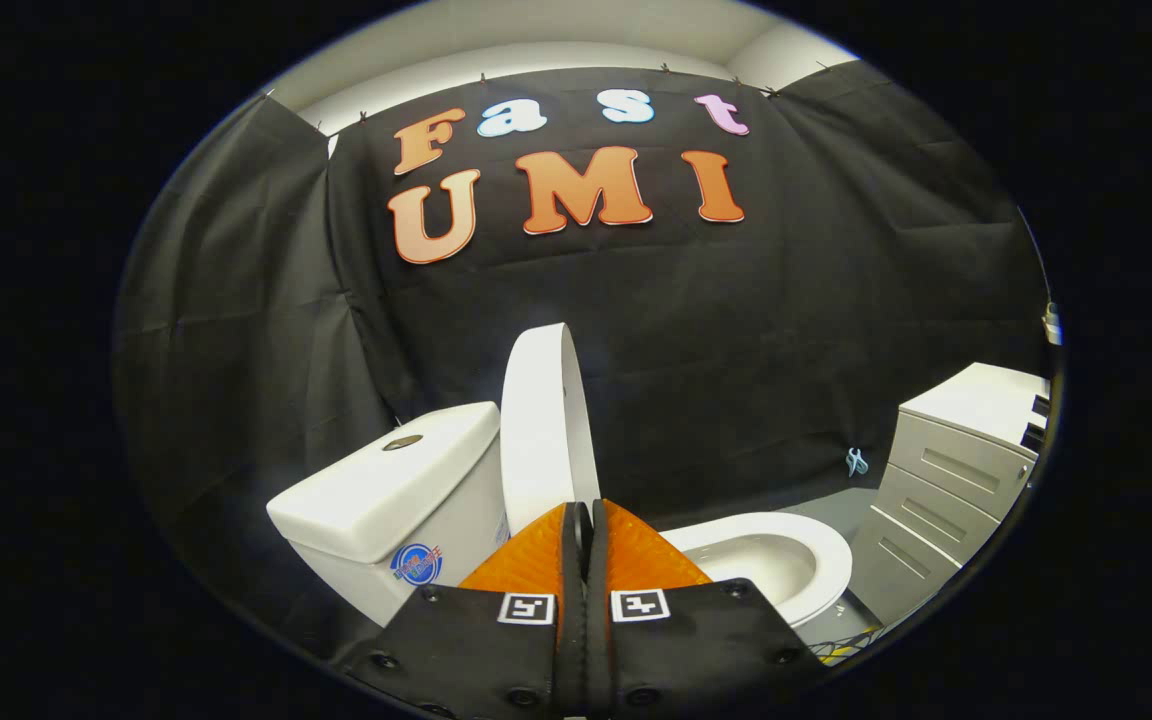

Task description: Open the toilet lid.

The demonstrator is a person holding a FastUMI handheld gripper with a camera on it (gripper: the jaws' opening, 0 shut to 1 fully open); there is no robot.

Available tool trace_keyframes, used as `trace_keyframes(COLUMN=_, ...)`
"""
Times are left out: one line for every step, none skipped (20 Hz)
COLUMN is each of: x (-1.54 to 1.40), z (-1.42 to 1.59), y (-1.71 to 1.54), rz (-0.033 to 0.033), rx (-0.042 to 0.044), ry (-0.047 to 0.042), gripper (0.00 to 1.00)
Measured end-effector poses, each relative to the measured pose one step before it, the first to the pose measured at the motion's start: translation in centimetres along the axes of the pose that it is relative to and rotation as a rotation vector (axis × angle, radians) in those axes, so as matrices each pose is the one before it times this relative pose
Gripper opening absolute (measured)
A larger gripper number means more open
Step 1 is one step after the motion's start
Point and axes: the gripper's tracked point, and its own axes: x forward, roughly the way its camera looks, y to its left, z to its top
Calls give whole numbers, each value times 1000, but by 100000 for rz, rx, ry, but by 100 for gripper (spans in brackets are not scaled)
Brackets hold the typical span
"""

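The white toilet lid (pixel 541 420) stands upright, raised against the tank (pixel 391 485), just beyond my fingers. The seat and bowl (pixel 786 560) lie open to the right of the fingers. My gripper (pixel 584 515) is shut, its two fingers pressed together with nothing visible between them, their tips close in front of the lid's lower edge. Whether the tips touch the lid I cannot tell.
A white drawer cabinet (pixel 956 480) stands to the right of the bowl. A flush button (pixel 402 441) sits on top of the tank. Black cloth walls close in behind and on both sides. Grey floor shows between the bowl and the cabinet.
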Motion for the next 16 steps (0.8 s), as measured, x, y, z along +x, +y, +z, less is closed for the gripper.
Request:
trace_keyframes(x=-92, z=41, y=558, rz=604, rx=-1468, ry=90, gripper=7)
trace_keyframes(x=-25, z=-7, y=473, rz=442, rx=-1051, ry=133, gripper=7)
trace_keyframes(x=18, z=-78, y=482, rz=374, rx=-429, ry=-188, gripper=7)
trace_keyframes(x=45, z=-14, y=478, rz=203, rx=-220, ry=-150, gripper=7)
trace_keyframes(x=-148, z=-16, y=334, rz=-173, rx=-340, ry=-208, gripper=7)
trace_keyframes(x=-64, z=-67, y=335, rz=-303, rx=-584, ry=-48, gripper=7)
trace_keyframes(x=112, z=-67, y=339, rz=-267, rx=-825, ry=0, gripper=7)
trace_keyframes(x=18, z=-133, y=345, rz=-81, rx=-672, ry=-112, gripper=7)
trace_keyframes(x=38, z=37, y=409, rz=128, rx=-214, ry=-147, gripper=7)
trace_keyframes(x=43, z=-138, y=347, rz=83, rx=-363, ry=-26, gripper=7)
trace_keyframes(x=-342, z=-1061, y=-16, rz=-366, rx=-932, ry=-198, gripper=7)
trace_keyframes(x=39, z=-63, y=315, rz=-597, rx=-1447, ry=-108, gripper=7)
trace_keyframes(x=-6, z=-76, y=460, rz=-370, rx=-1727, ry=-102, gripper=7)
trace_keyframes(x=-49, z=-140, y=430, rz=-79, rx=-1180, ry=73, gripper=7)
trace_keyframes(x=35, z=72, y=417, rz=78, rx=-758, ry=-66, gripper=7)
trace_keyframes(x=93, z=-43, y=331, rz=204, rx=-624, ry=-90, gripper=7)
